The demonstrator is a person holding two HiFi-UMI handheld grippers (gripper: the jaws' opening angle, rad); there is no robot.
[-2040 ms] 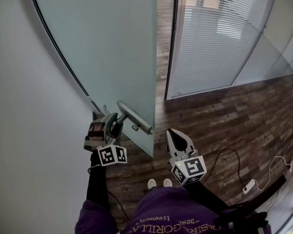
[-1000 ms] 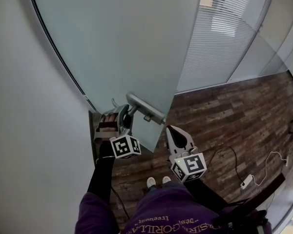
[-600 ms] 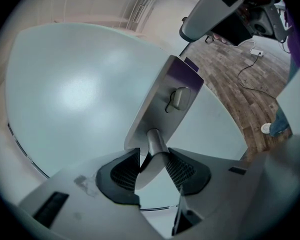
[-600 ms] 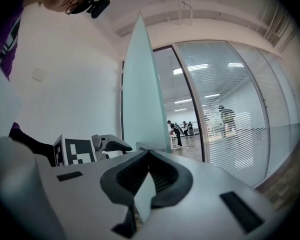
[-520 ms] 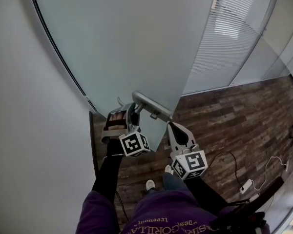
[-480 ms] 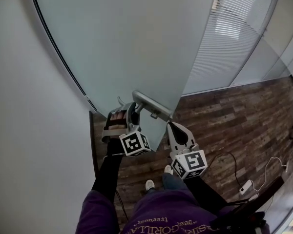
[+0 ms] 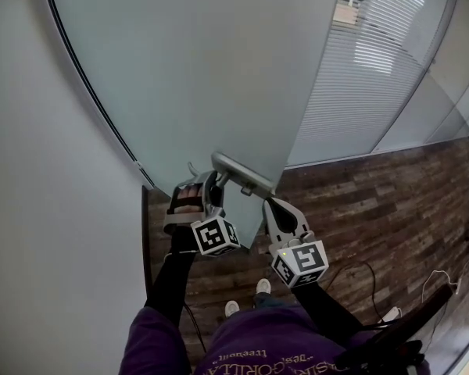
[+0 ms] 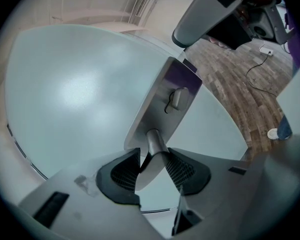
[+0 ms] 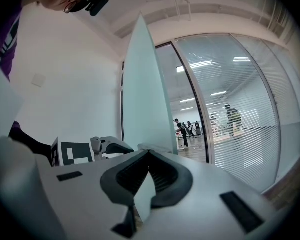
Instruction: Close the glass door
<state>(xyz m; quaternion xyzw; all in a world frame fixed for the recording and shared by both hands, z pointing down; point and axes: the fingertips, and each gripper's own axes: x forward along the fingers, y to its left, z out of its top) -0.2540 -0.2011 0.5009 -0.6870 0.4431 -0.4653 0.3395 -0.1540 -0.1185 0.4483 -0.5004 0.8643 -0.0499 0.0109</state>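
**Door ajar, handle gripped by left tongs**

The frosted glass door is seen part-open, hinged along the white wall on the left. Its free edge is set in front of the partition with blinds. A gap beside that edge is visible in the right gripper view, with a corridor and distant people beyond it.

The metal handle is mounted low on the door, near the free edge. The left tongs are clenched on its lever, and both pads are seen against the metal in the left gripper view.

The right tongs are closed tip to tip with nothing gripped. They are held just below the handle's outer end, close to the door edge. Contact with the door cannot be confirmed.

Dark wood floor is seen below, with a cable lying at the right.
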